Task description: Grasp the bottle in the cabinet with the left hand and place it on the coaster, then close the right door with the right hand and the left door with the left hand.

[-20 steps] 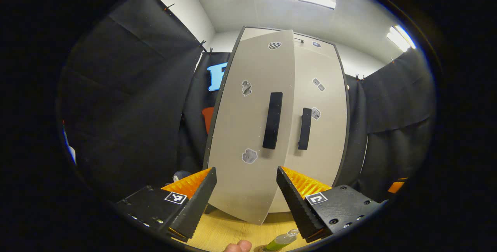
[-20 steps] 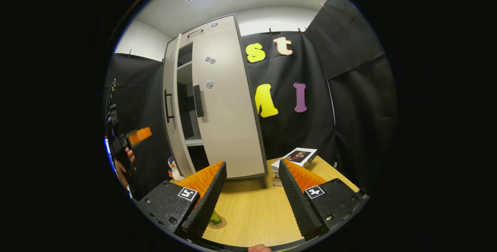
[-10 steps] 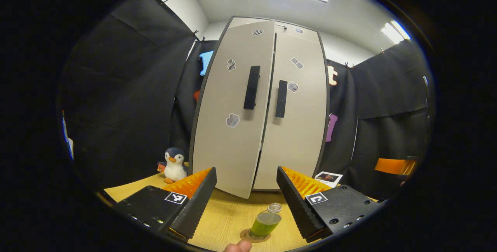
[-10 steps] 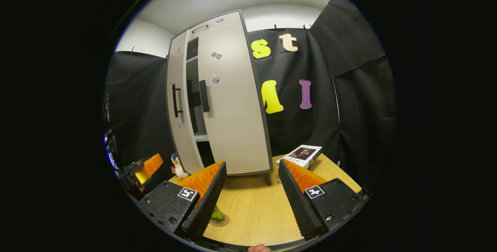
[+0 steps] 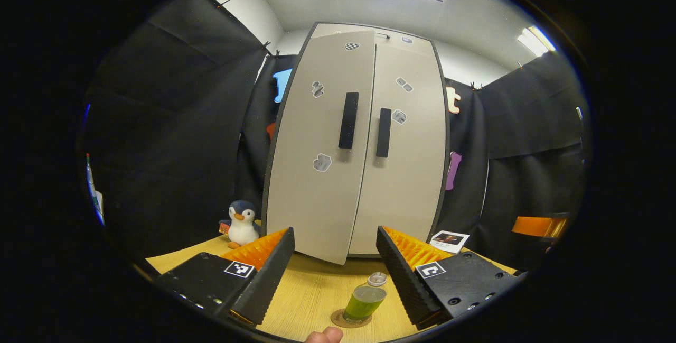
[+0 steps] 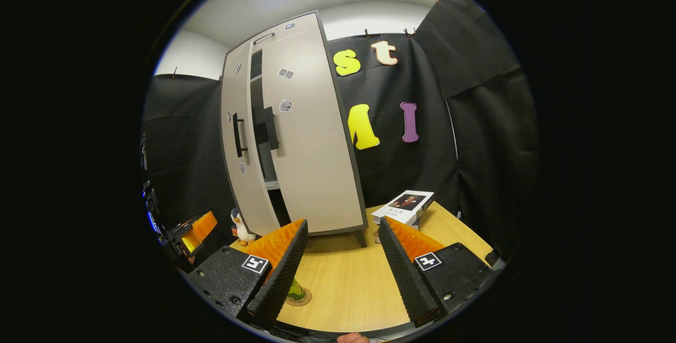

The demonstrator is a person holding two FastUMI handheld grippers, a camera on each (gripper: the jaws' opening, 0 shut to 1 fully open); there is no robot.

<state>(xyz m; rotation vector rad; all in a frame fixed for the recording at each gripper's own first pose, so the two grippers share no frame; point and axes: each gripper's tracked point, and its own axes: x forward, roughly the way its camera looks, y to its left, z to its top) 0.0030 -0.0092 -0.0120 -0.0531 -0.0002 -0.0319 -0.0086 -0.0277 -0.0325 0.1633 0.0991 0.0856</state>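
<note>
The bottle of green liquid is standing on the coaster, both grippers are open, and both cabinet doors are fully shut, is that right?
Not quite. The bottle stands on the coaster, but the left door is ajar: the right gripper view shows a dark gap beside the right door. Both the left gripper and right gripper are open.

Green-filled bottle (image 5: 364, 300), beige cabinet (image 5: 359, 147), black handles (image 5: 348, 120)
</note>
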